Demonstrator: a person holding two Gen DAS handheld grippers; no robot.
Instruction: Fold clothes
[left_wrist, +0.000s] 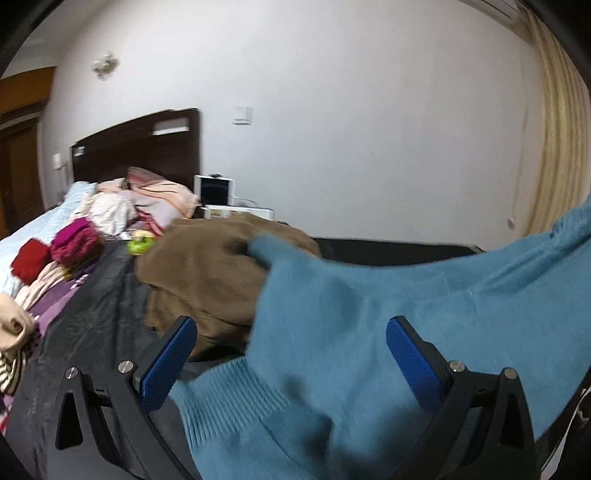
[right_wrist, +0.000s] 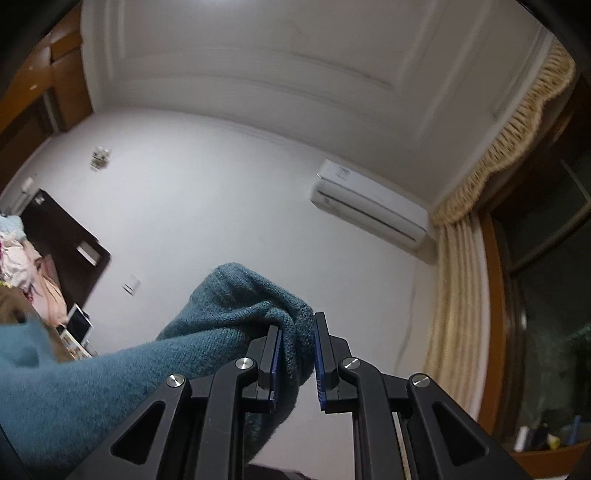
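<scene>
Fingers of the right gripper (right_wrist: 297, 354) pinched a fold of the blue sweater (left_wrist: 369, 314), while the left gripper (left_wrist: 291, 354) gaped wide, holding nothing, over its ribbed hem.

sweater (left_wrist: 351, 306) drapes over the brown garment (left_wrist: 199, 266) on the bed (left_wrist: 92, 306)

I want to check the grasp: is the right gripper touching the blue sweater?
Touching. The right wrist view shows a bunch of the blue sweater pinched in the right gripper.
</scene>
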